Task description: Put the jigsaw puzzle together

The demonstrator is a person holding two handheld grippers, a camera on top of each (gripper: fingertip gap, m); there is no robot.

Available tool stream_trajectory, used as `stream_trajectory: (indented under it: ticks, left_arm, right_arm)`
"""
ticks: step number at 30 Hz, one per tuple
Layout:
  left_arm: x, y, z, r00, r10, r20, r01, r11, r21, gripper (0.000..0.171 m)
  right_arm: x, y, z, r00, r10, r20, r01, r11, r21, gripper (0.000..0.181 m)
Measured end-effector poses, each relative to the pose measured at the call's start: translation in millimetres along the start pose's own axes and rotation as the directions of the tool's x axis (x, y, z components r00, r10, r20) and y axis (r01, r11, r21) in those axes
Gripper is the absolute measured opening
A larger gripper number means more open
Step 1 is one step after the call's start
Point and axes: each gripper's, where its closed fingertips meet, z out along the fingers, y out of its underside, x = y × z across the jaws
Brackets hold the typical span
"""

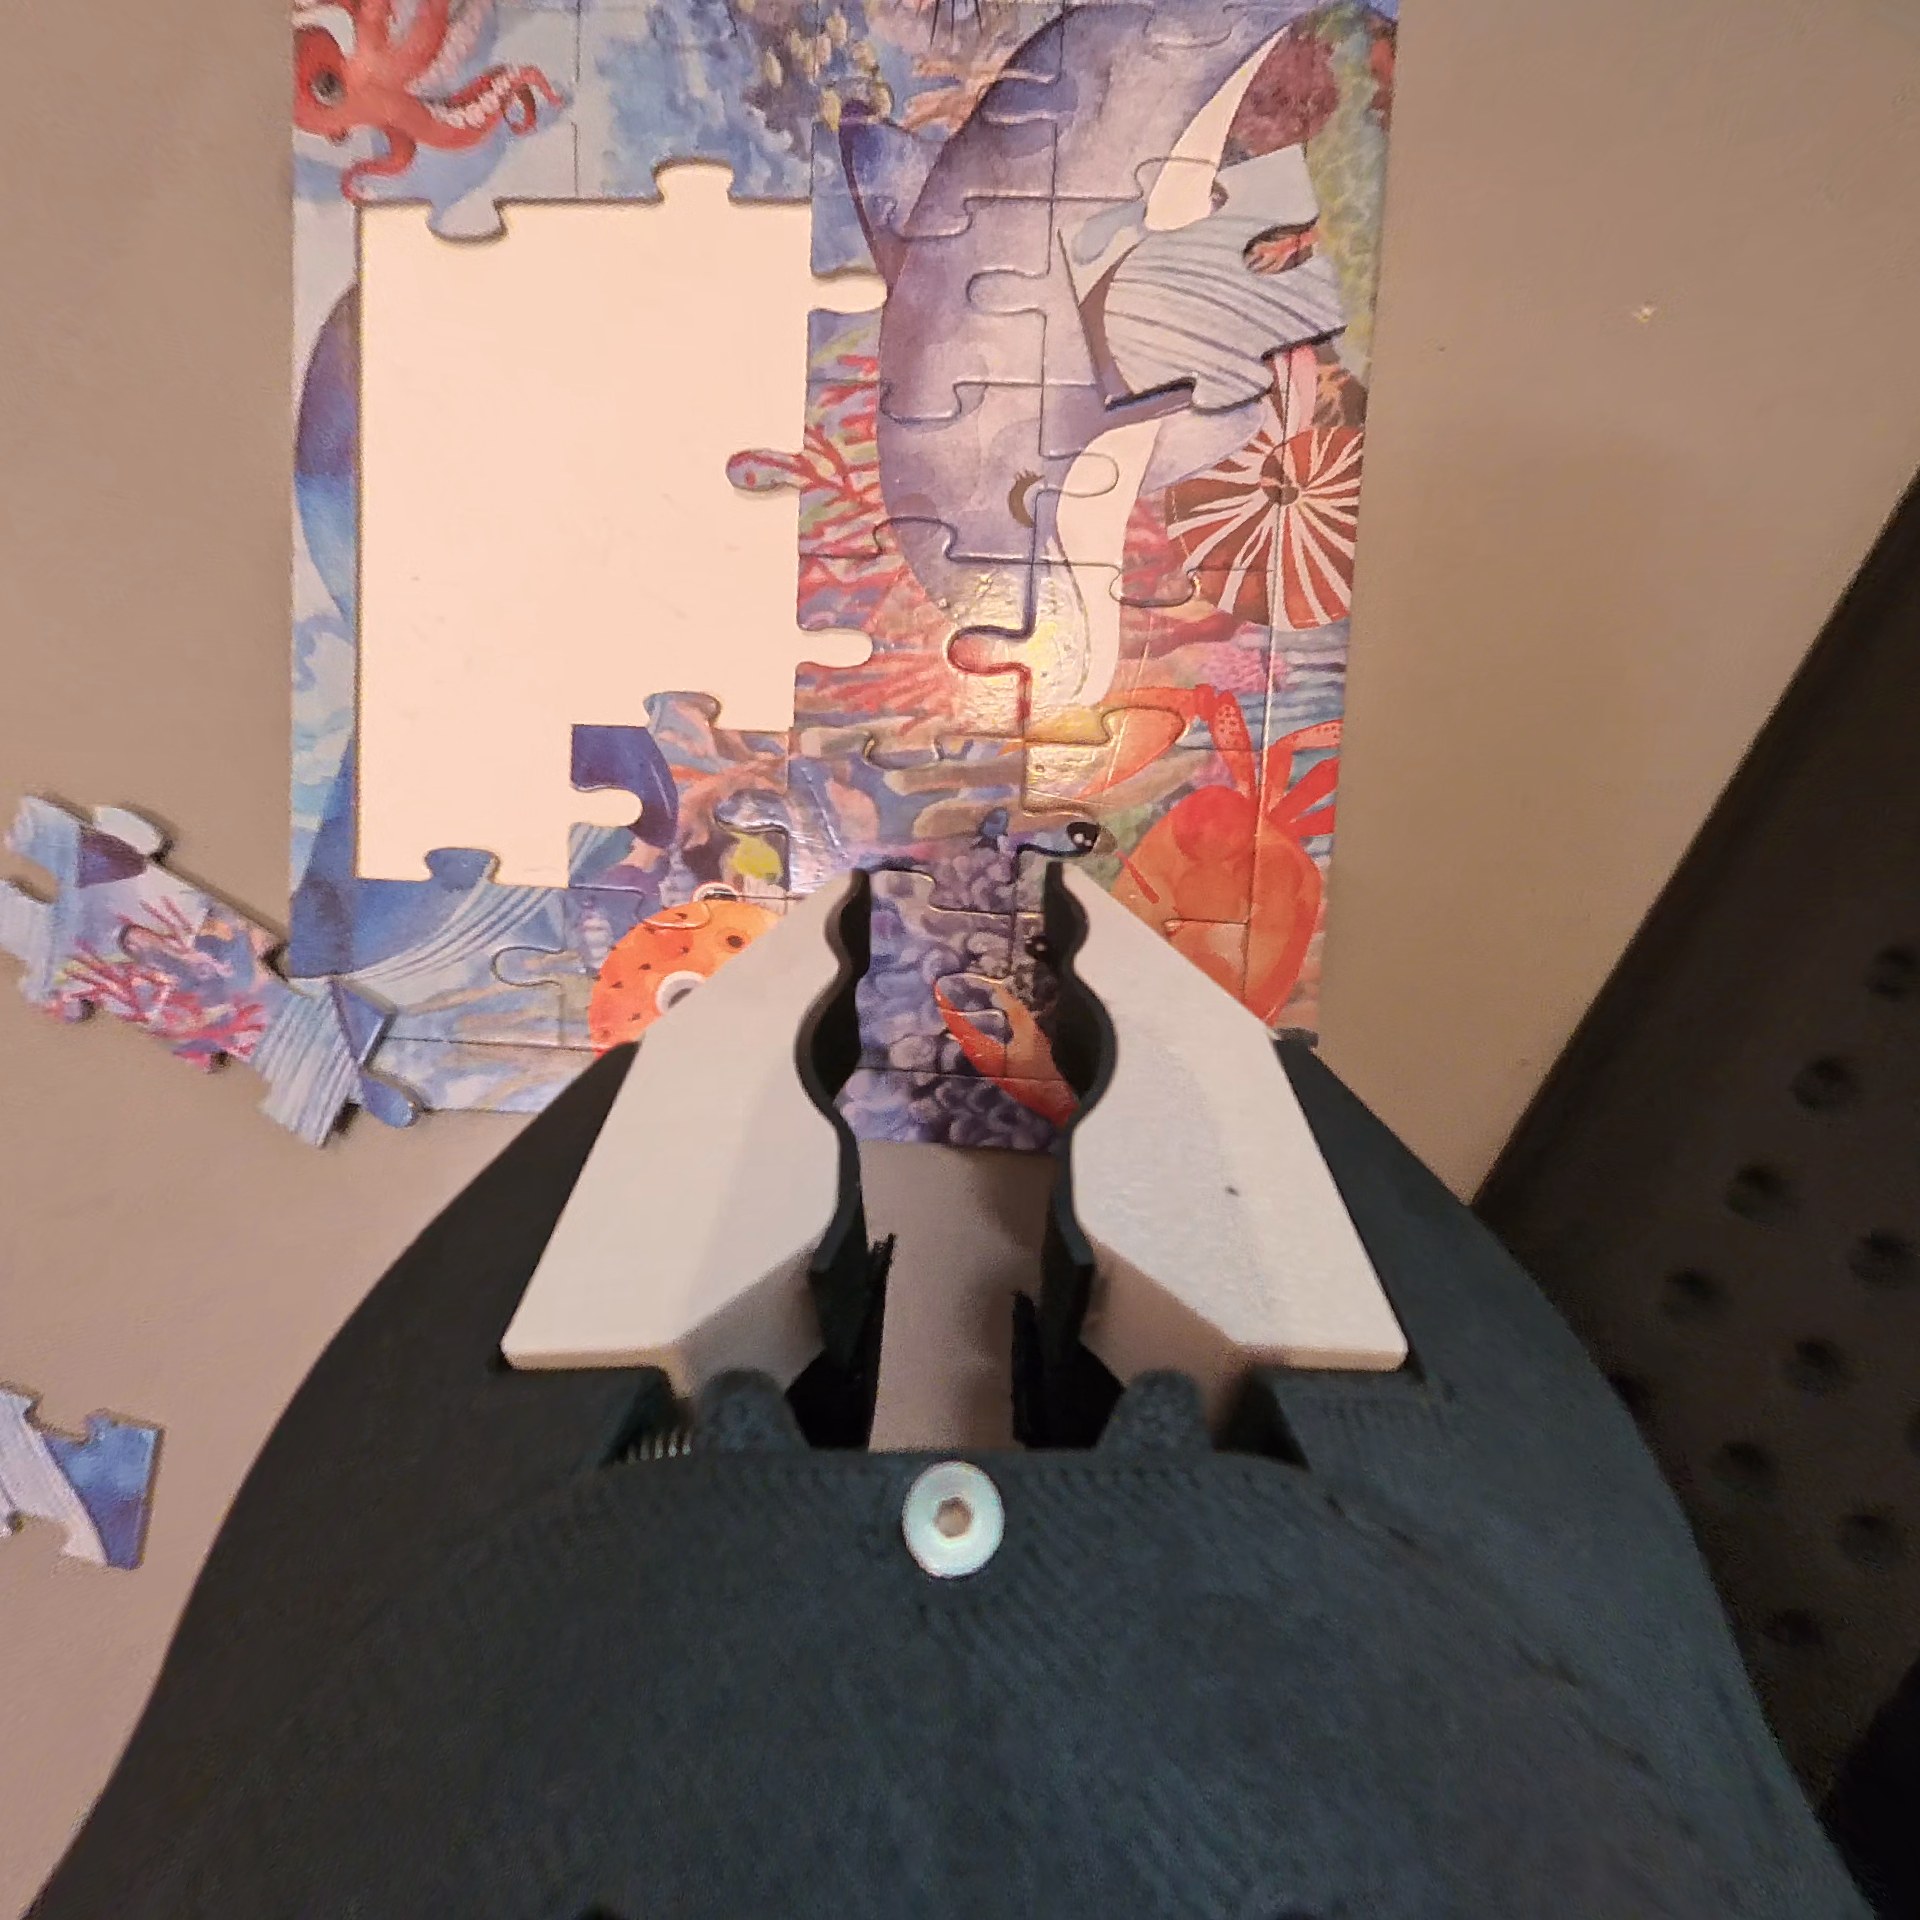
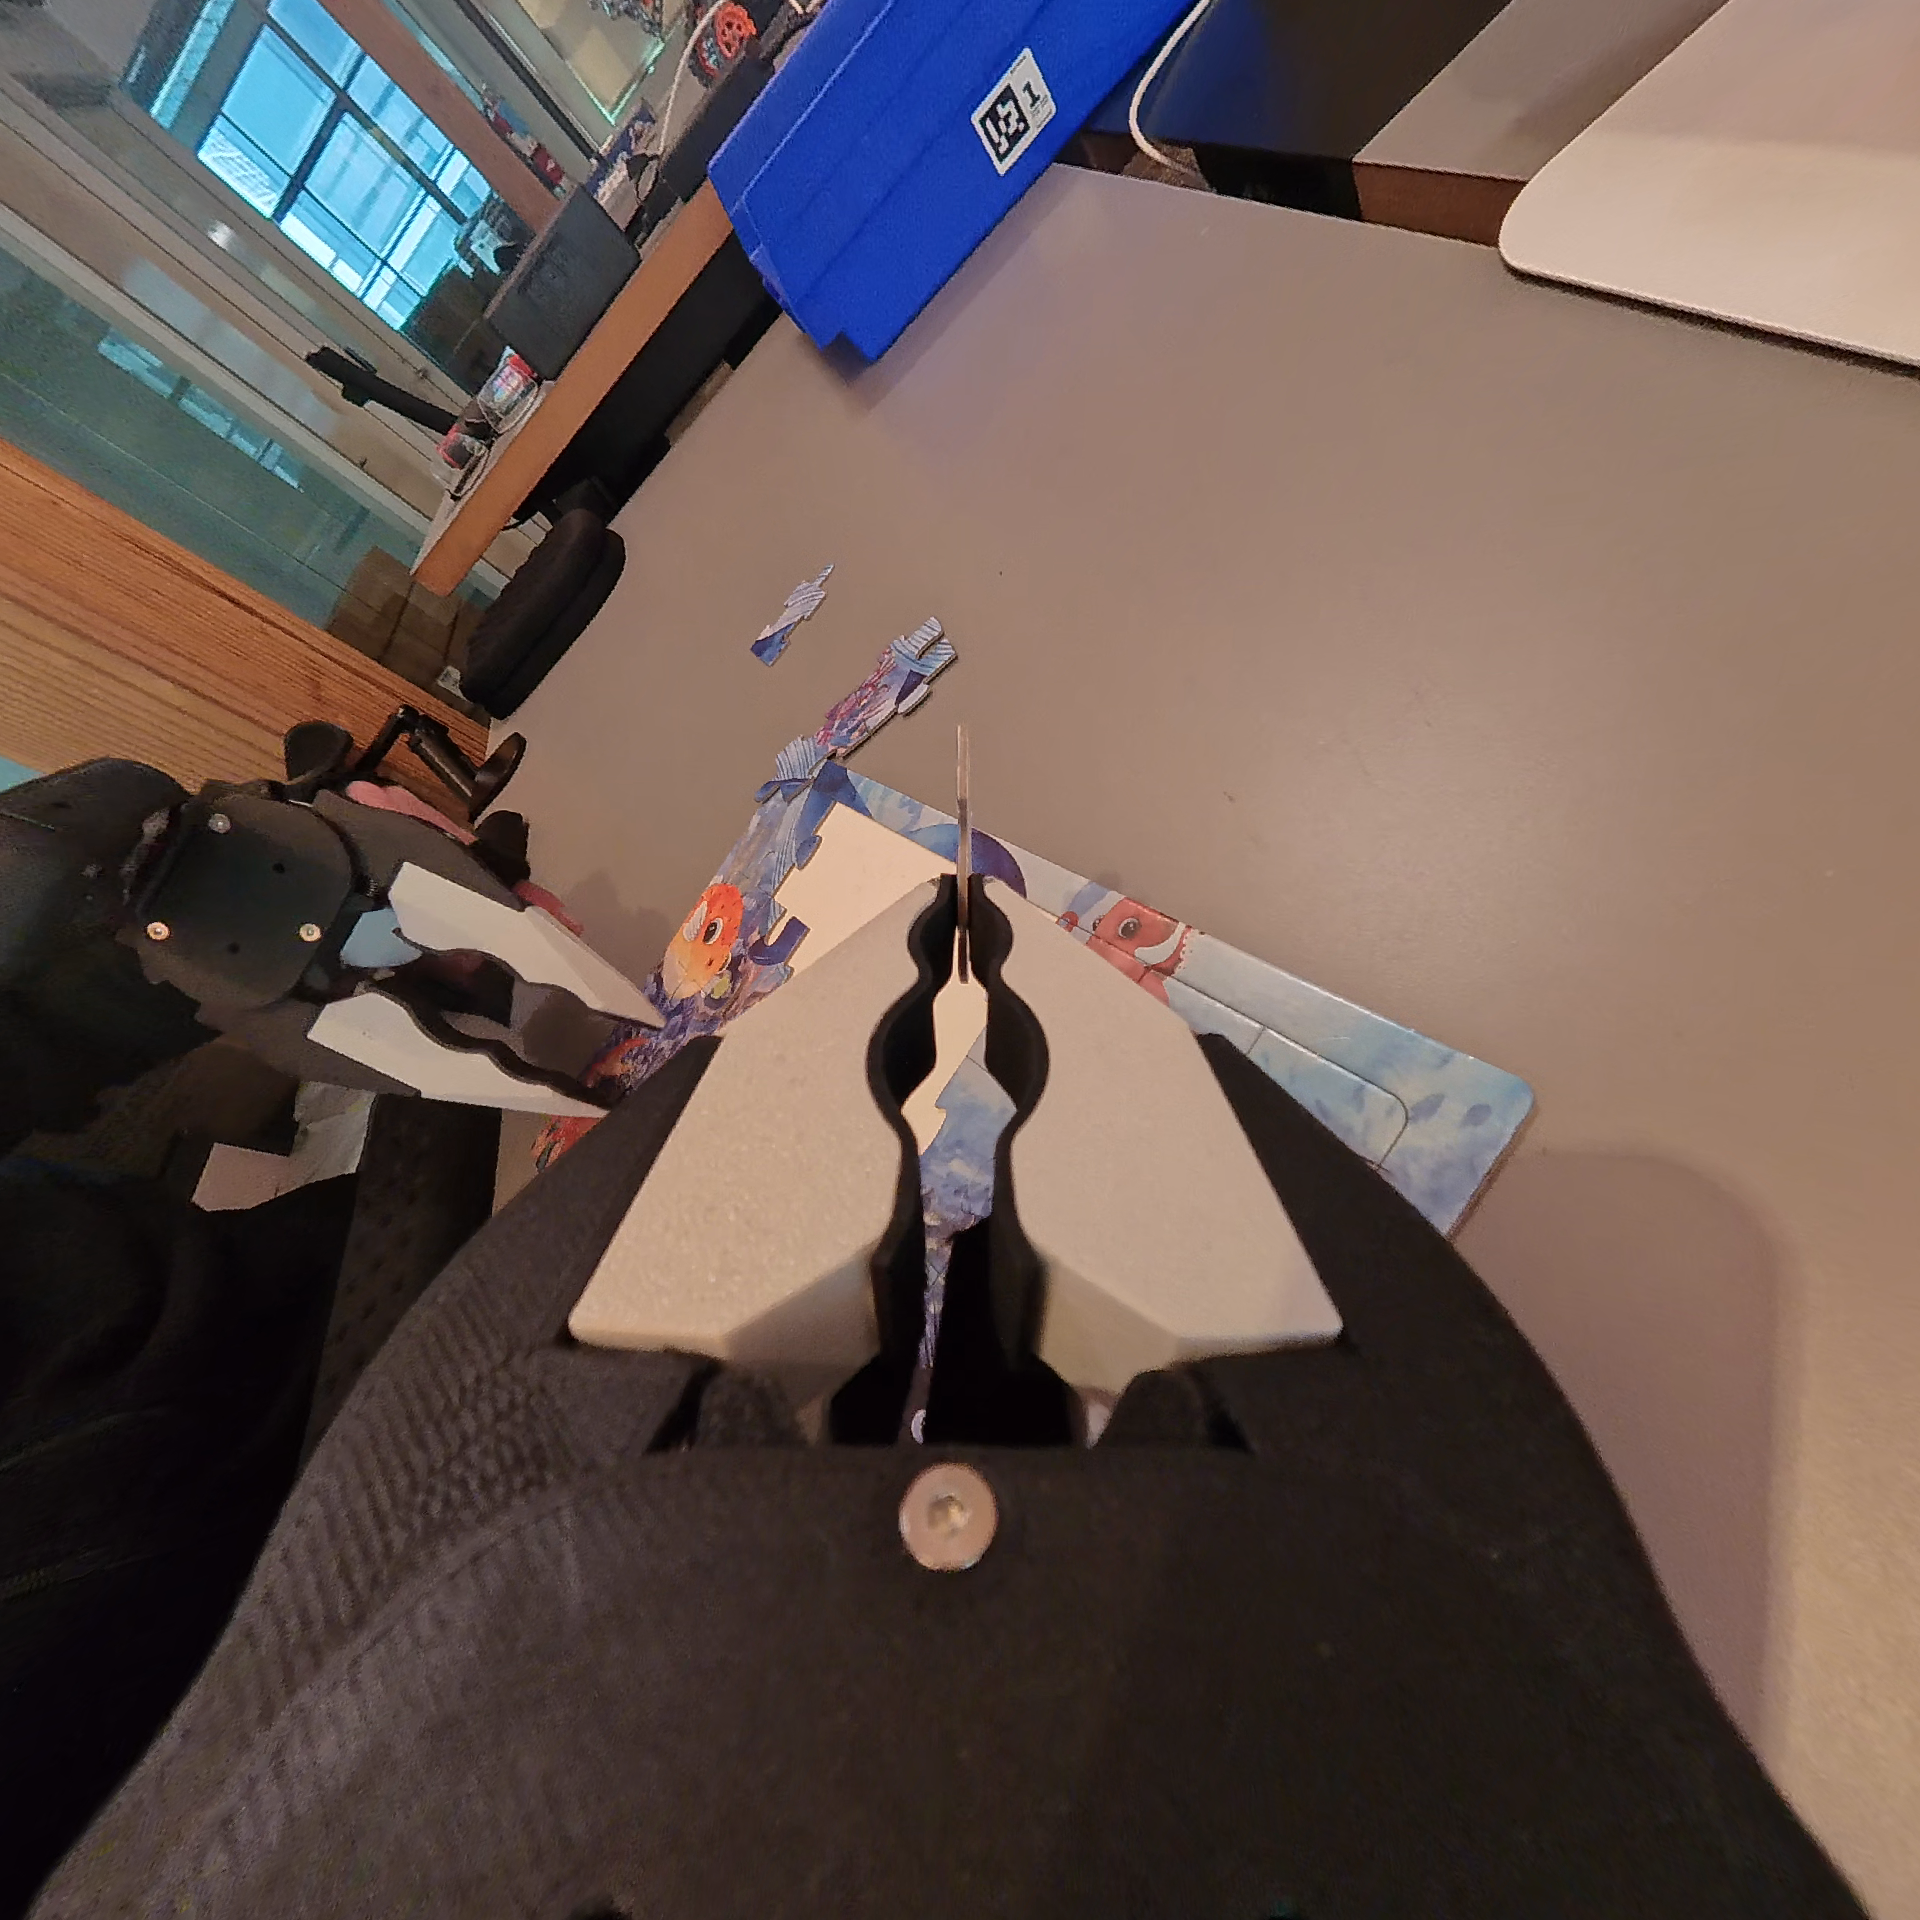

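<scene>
A sea-life jigsaw puzzle [image 1: 1039, 520] lies on the beige table, with a large bare white gap [image 1: 571, 520] in its left half. My left gripper [image 1: 961, 883] is open and empty, its tips over the puzzle's near edge. A joined cluster of loose pieces [image 1: 187, 956] lies left of the puzzle, and a single piece [image 1: 73, 1475] nearer. My right gripper [image 2: 964, 894] is shut on a puzzle piece [image 2: 964, 821], held edge-on above the puzzle [image 2: 1351, 1070]. The left gripper [image 2: 623, 1049] shows at the left of the right wrist view.
A dark perforated surface [image 1: 1766, 1143] runs along the right of the table. A blue bin [image 2: 935, 156] stands at the table's far edge, with a white monitor base [image 2: 1714, 208] beside it. The cluster [image 2: 883, 686] and a single piece [image 2: 795, 613] lie beyond the puzzle.
</scene>
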Motion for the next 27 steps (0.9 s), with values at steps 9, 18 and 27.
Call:
stream_trajectory:
  ticks: [9, 18, 27]
  left_arm:
    - [11, -5, 13, 0.992, 0.096, -0.081, -0.095, 0.995, 0.022, 0.018]
    - [6, -13, 5, 0.994, 0.090, -0.054, -0.087, 0.995, 0.051, 0.013]
    - [-9, -3, 14, 0.998, 0.053, -0.019, -0.053, 0.999, 0.006, 0.000]
  right_arm:
    - [-2, 0, 0, 1.000, -0.004, 0.002, 0.004, 1.000, -0.001, 0.000]
    - [-1, -1, -1, 1.000, -0.001, 0.005, 0.001, 1.000, 0.005, 0.000]
    - [-3, -2, -1, 1.000, -0.006, 0.008, 0.006, 1.000, 0.006, 0.000]
